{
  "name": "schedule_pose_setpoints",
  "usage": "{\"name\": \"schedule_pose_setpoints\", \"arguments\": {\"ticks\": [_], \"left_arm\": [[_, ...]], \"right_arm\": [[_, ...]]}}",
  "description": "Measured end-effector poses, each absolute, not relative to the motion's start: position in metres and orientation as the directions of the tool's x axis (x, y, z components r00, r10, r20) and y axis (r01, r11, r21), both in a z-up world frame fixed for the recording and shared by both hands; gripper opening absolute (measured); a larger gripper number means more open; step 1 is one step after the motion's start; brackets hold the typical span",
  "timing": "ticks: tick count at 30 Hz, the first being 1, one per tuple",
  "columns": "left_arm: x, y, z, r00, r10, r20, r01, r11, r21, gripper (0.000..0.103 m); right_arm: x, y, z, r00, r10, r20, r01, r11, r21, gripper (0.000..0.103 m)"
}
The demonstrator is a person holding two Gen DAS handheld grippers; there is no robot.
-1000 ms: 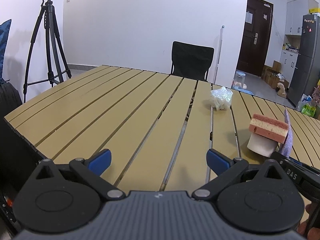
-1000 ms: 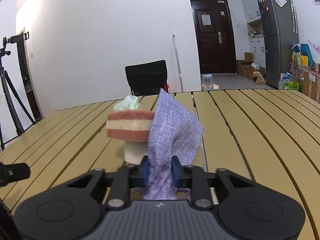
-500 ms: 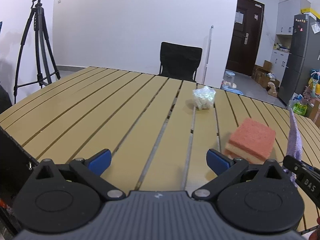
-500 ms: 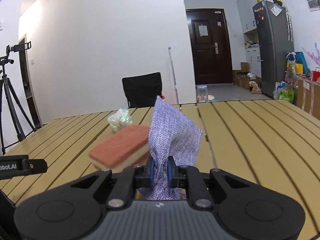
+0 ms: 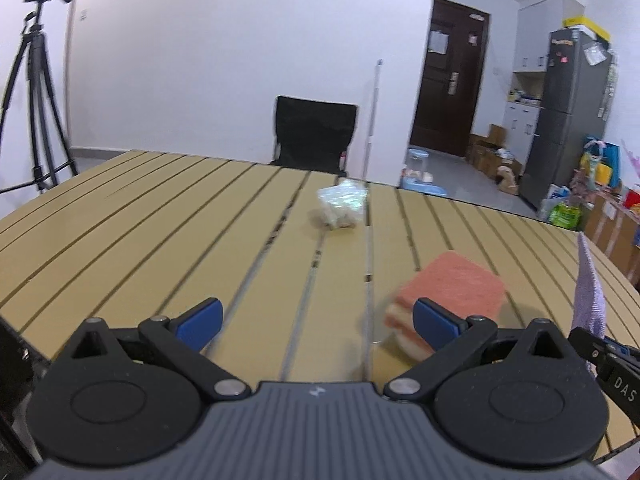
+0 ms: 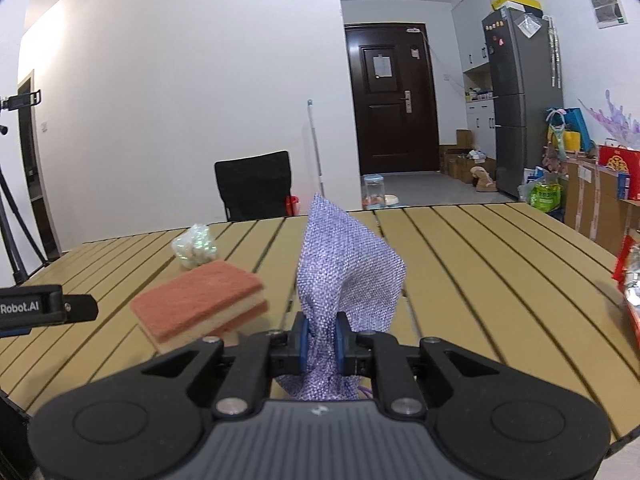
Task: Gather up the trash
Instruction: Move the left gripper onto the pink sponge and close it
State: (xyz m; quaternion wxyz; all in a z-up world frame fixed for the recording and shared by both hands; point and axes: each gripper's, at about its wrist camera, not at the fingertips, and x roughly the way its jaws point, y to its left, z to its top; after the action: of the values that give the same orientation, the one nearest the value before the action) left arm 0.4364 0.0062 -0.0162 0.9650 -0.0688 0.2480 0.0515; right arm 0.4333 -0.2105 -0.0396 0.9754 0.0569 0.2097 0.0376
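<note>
Your right tool [image 6: 322, 338] is pressed together on a purple woven pouch [image 6: 348, 276], its blue pads pinching the lower part of the fabric while the rest of the pouch stands up above them in a peak. The pouch is held off the counter [image 6: 480, 280]; a bit of it hangs below the pads against the tool's body.

Your left tool [image 5: 316, 320] is spread wide, with nothing between its blue fingertips [image 5: 200, 318]. It hovers over the near part of the slatted tan counter [image 5: 160, 232].

An orange and cream sponge [image 5: 452, 296] lies flat on the counter, just in front of your left tool's right fingertip, which covers its near corner in that view. From the right wrist camera the sponge [image 6: 200, 304] sits to the left of the pouch, near it, between the two tools. Whether it touches the pouch I cannot tell.

Farther back, a crumpled clear plastic wrapper [image 5: 342, 204] rests on the counter near its far edge, well apart from both tools; it shows beyond the sponge in the right view [image 6: 195, 246].

At the right edge of the right view, a red and silver packet [image 6: 630, 280] lies on the counter, only partly in frame.

A black chair [image 6: 254, 184] stands behind the counter's far edge.
</note>
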Motion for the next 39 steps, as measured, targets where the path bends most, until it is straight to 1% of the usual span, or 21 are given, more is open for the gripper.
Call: {"name": "schedule_pose_setpoints", "arguments": {"ticks": [7, 11, 16, 21, 26, 30, 33, 39], "left_arm": [[0.441, -0.026, -0.016, 0.895, 0.006, -0.447, -0.031, 0.998, -0.047, 0.103], [0.449, -0.034, -0.019, 0.893, -0.045, -0.448, 0.019, 0.998, -0.061, 0.103], [0.464, -0.039, -0.028, 0.881, -0.081, -0.466, 0.058, 0.996, -0.063, 0.103], [0.472, -0.044, -0.034, 0.877, -0.129, -0.464, 0.102, 0.991, -0.083, 0.103], [0.478, -0.051, -0.038, 0.875, -0.129, -0.467, 0.117, 0.992, -0.056, 0.103], [0.484, -0.05, -0.041, 0.869, -0.106, -0.484, 0.096, 0.994, -0.047, 0.103], [0.488, -0.047, -0.043, 0.863, -0.115, -0.492, 0.098, 0.993, -0.062, 0.103], [0.491, -0.048, -0.048, 0.857, -0.127, -0.499, 0.117, 0.992, -0.052, 0.103]], "right_arm": [[0.429, -0.233, -0.04, 0.91, 0.064, -0.41, -0.014, 0.992, 0.125, 0.012], [0.432, -0.241, -0.041, 0.907, 0.051, -0.417, 0.001, 0.993, 0.122, 0.012], [0.435, -0.247, -0.045, 0.9, 0.042, -0.434, 0.012, 0.992, 0.122, 0.012], [0.438, -0.248, -0.047, 0.896, 0.041, -0.442, 0.013, 0.993, 0.119, 0.012], [0.441, -0.25, -0.051, 0.89, 0.048, -0.453, 0.011, 0.992, 0.128, 0.012], [0.447, -0.247, -0.053, 0.886, 0.053, -0.462, 0.008, 0.992, 0.128, 0.012], [0.449, -0.248, -0.053, 0.884, 0.055, -0.464, 0.006, 0.992, 0.129, 0.012], [0.453, -0.247, -0.056, 0.884, 0.053, -0.465, 0.009, 0.992, 0.13, 0.012]]}}
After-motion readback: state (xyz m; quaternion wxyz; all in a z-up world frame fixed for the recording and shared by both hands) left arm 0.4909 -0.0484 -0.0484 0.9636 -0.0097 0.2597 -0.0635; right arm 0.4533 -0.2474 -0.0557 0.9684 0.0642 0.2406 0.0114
